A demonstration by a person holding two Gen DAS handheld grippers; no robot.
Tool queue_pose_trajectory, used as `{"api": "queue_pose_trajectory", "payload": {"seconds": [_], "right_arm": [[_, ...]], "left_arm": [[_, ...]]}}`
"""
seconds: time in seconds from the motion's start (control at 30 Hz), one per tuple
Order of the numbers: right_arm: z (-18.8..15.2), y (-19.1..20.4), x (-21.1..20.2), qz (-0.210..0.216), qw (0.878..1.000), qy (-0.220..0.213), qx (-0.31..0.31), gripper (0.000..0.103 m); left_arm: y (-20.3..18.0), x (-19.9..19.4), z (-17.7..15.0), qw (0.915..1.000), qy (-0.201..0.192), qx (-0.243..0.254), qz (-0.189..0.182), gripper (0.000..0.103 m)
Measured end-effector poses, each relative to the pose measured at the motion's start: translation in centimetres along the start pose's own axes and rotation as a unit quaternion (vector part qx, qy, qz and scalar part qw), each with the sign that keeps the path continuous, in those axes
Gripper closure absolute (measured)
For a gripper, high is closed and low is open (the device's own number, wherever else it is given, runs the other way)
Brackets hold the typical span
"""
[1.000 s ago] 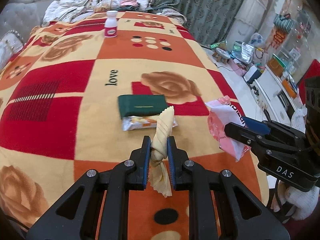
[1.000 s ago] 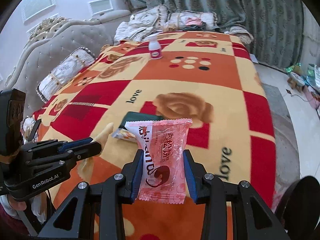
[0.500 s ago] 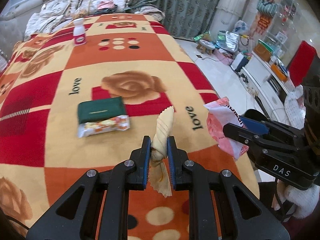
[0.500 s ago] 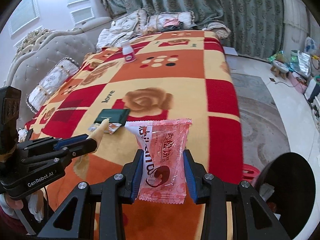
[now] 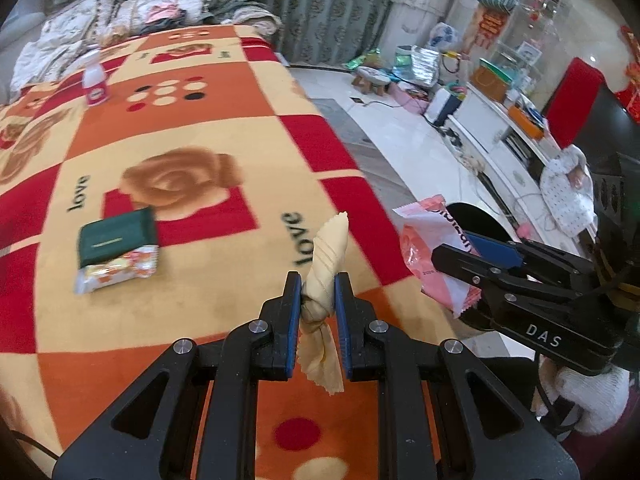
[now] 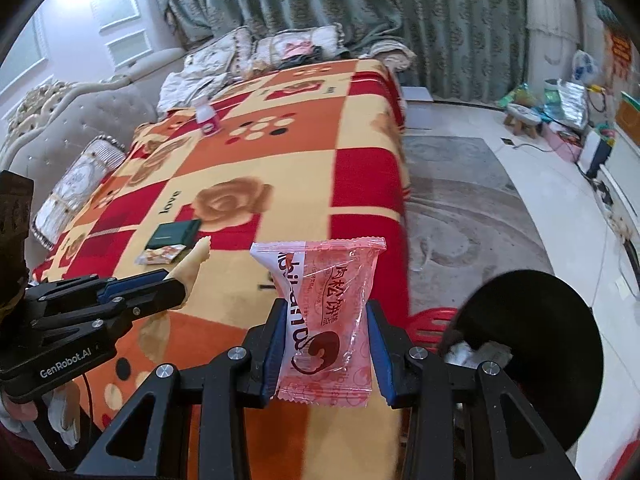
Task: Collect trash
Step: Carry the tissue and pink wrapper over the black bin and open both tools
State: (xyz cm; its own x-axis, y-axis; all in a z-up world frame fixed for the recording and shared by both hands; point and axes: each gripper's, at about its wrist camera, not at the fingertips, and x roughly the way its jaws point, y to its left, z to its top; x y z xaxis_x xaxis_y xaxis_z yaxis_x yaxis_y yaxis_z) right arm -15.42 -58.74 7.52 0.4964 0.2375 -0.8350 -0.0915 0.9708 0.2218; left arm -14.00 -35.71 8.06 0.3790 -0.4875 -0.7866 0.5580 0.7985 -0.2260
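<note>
My left gripper (image 5: 318, 284) is shut on a twisted yellow candy wrapper (image 5: 325, 264), held above the patterned blanket (image 5: 192, 148). My right gripper (image 6: 326, 320) is shut on a pink snack packet (image 6: 328, 312); the packet also shows in the left wrist view (image 5: 430, 248). A black trash bin (image 6: 532, 356) with some trash inside stands on the floor at the right, beside the bed's corner. A white and orange snack wrapper (image 5: 116, 270) lies on the blanket against a dark green box (image 5: 116, 236). A small white bottle (image 5: 95, 84) stands far back.
Pillows and bedding (image 6: 280, 48) lie at the head of the bed. A grey rug (image 6: 460, 208) covers the floor at the right. A white cabinet (image 5: 508, 136), a small stool (image 5: 372, 78) and bags stand along the far wall.
Both grippers swung to the right with their wrappers still held. The bed's right edge, the floor and the black bin have come into view; the bin is now just right of the pink packet.
</note>
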Motion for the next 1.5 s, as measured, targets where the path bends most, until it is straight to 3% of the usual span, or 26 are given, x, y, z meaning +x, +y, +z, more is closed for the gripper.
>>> {"api": "queue_pose_trajectory", "payload": {"seconds": [0.73, 1.5], "right_arm": [[-2.8, -9.4, -2.2, -0.061, 0.995, 0.003, 0.079, 0.066], [-5.6, -15.6, -3.1, -0.103, 0.986, 0.022, 0.129, 0.066]], "left_arm": [[-9.0, 4.8, 1.5, 0.9959, 0.031, 0.052, -0.068, 0.089], [-13.7, 9.0, 3.1, 0.9881, 0.066, 0.061, -0.125, 0.089]]}}
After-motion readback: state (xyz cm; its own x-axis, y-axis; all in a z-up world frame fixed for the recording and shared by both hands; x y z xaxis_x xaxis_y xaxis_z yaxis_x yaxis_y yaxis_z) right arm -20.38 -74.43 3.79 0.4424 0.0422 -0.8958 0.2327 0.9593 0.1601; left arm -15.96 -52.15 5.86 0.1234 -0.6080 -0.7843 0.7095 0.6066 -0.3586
